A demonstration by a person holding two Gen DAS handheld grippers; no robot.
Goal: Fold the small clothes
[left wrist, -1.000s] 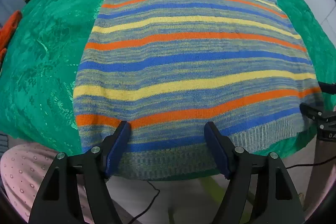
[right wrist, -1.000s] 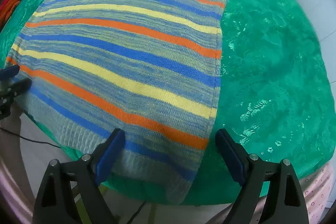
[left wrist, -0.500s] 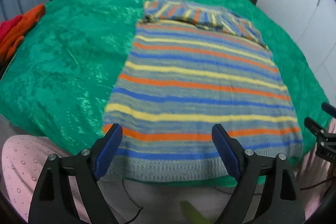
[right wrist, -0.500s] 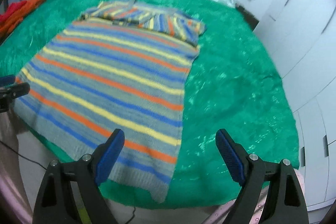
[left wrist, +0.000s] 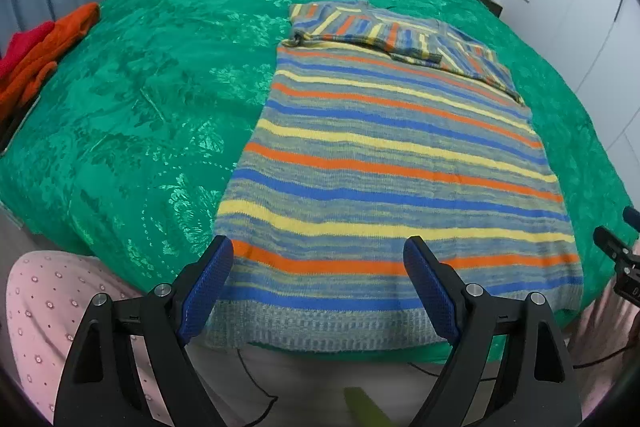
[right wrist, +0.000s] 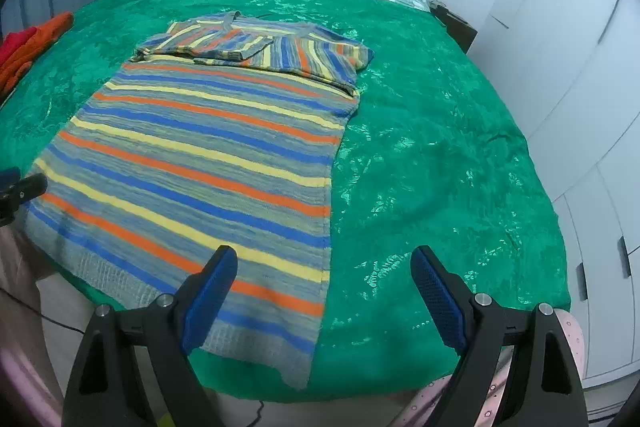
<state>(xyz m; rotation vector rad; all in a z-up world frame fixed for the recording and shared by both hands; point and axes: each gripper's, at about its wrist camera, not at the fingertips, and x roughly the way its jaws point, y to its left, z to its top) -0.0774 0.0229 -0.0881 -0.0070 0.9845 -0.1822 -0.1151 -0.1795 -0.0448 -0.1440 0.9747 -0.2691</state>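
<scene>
Both grippers have pulled back and risen from the near hem since a second ago, when their fingers were down at the fabric. The left gripper [left wrist: 318, 283] and right gripper [right wrist: 324, 291] stand wide apart, holding nothing. The striped knitted sweater [left wrist: 384, 171] lies flat on the green satin bedspread [left wrist: 140, 99], sleeves folded across its far end. Judgement: smoothing finished; the next fold is pending.

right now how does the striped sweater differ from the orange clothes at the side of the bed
The striped sweater is spread flat mid-bed, sleeves folded across its top; the orange clothes lie bunched at the bed's left edge. The sweater has blue, orange and yellow stripes; the orange clothes are plain orange, beside something red. The sweater lies right in front of both open grippers; the orange clothes lie far off. Both rest on the green bedspread.
</scene>
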